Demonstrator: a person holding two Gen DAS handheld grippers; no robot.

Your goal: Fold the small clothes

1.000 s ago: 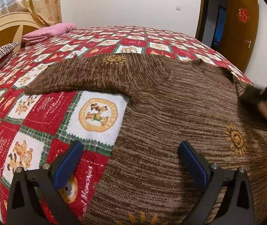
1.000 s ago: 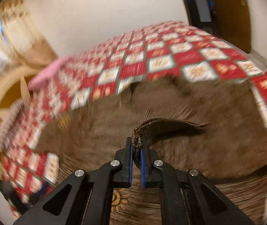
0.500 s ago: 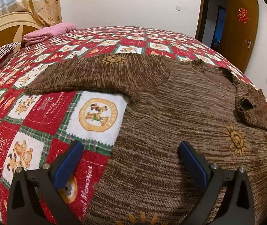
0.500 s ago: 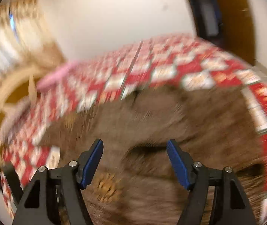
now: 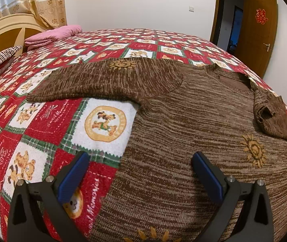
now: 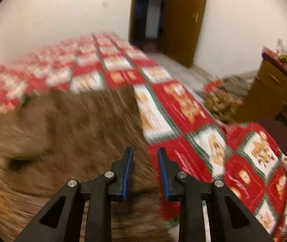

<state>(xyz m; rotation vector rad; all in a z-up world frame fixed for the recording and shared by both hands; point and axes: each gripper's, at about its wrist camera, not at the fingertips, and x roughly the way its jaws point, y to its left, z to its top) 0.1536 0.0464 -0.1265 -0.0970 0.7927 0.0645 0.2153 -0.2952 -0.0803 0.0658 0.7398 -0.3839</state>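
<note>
A brown knitted sweater (image 5: pixel 183 125) with orange sun patterns lies flat on the bed. Its left sleeve (image 5: pixel 107 82) stretches out to the left; its right sleeve (image 5: pixel 270 117) is folded in over the body. My left gripper (image 5: pixel 139 173) hovers open over the sweater's lower left edge, nothing between its fingers. In the blurred right wrist view my right gripper (image 6: pixel 145 169) hangs over the sweater's (image 6: pixel 66 141) right edge. Its jaws are closing with a narrow gap and nothing between them.
The bed wears a red, white and green checked quilt (image 5: pixel 42 121) with bear prints. A pink folded blanket (image 5: pixel 52 34) lies by the headboard (image 5: pixel 4 34). A wooden door (image 5: pixel 258 32) stands open at the back right. A wooden cabinet (image 6: pixel 274 92) stands beside the bed.
My right gripper let go of the folded-in right sleeve, opened wide, then swung right toward the sweater's edge while narrowing its jaws. The left gripper has not moved.
</note>
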